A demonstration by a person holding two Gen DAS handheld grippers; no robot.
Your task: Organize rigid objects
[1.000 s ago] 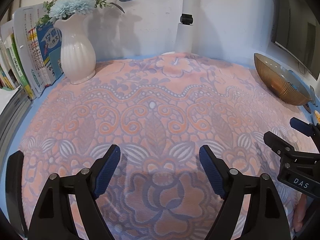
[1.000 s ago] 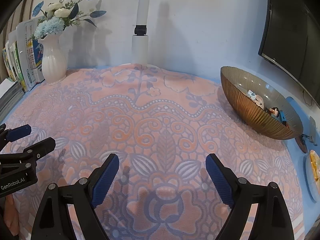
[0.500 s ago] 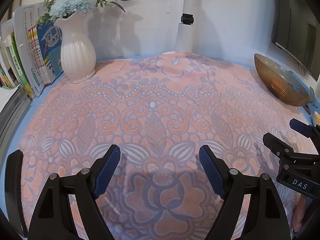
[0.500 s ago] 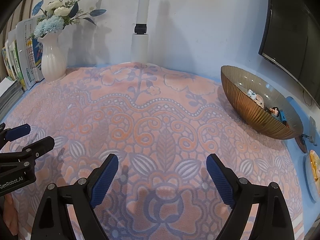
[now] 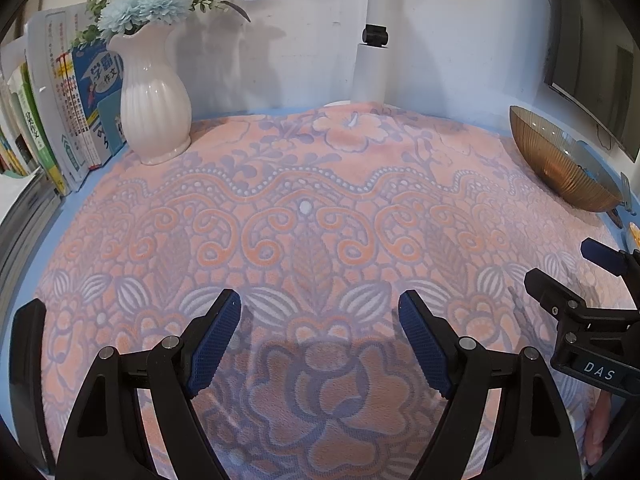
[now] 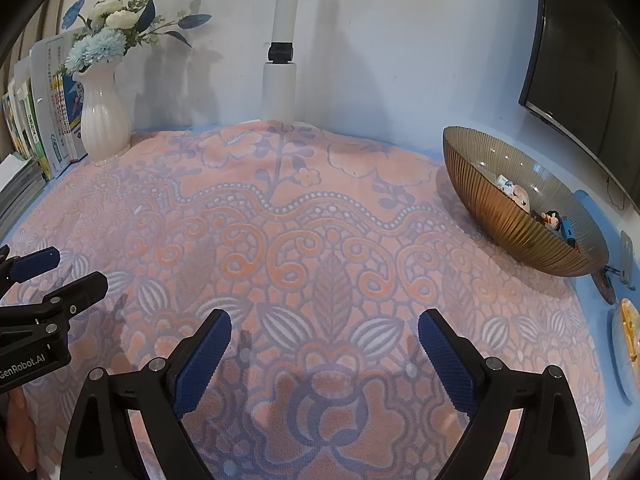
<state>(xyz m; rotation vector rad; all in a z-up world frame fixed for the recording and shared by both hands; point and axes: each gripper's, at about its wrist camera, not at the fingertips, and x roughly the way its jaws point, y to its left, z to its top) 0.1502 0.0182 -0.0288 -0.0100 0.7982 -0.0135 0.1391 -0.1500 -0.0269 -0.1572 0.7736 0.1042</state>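
An amber ribbed glass bowl [image 6: 516, 220] stands at the right of the pink patterned cloth [image 6: 304, 240]. Inside it lie small toys [image 6: 552, 220], among them a pale figure and a blue piece. The same bowl [image 5: 560, 164] shows at the right edge of the left wrist view. My left gripper [image 5: 320, 320] hovers open over the cloth with nothing between its blue pads. My right gripper [image 6: 324, 336] also hangs over the cloth near the front; its jaws are opening and nothing is between them. Each gripper appears at the edge of the other's view.
A white vase [image 5: 154, 112] with blue and white flowers stands at the back left, next to upright books [image 5: 68, 112]. A white pole [image 6: 280, 80] rises at the back wall. A dark monitor [image 6: 580, 60] hangs at the right. A small plate [image 6: 628, 344] lies at the right edge.
The right gripper's fingers have spread a little wider. Neither hand has moved over the cloth.
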